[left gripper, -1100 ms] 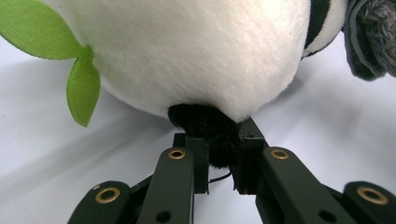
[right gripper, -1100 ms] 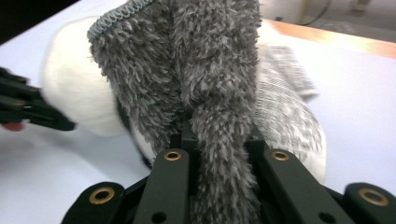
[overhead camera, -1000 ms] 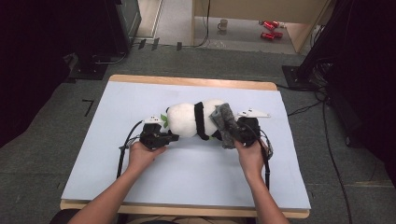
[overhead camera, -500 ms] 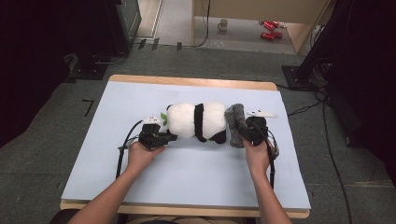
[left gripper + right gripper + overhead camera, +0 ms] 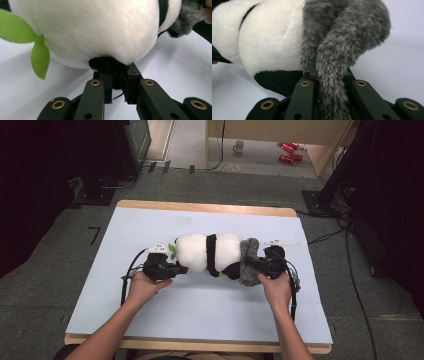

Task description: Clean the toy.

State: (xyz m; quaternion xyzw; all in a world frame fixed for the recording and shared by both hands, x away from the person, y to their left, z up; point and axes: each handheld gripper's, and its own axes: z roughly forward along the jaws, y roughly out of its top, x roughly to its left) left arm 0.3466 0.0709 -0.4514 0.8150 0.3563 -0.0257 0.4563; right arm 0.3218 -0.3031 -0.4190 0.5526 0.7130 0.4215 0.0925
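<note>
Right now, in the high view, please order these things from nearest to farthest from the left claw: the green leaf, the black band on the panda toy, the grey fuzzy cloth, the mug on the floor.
Measured from the left claw:
1. Green leaf, just above it, at the toy's left end.
2. Black band, around the toy's middle.
3. Grey fuzzy cloth, at the toy's right end.
4. Mug, on the floor beyond the table.

The panda plush (image 5: 95, 30) runs off the top edge of the left gripper view. In the right gripper view, grey fur (image 5: 332, 82) covers the jaw tips. Red things (image 5: 287, 152) top centre-right in the high view are too small to identify.
</note>
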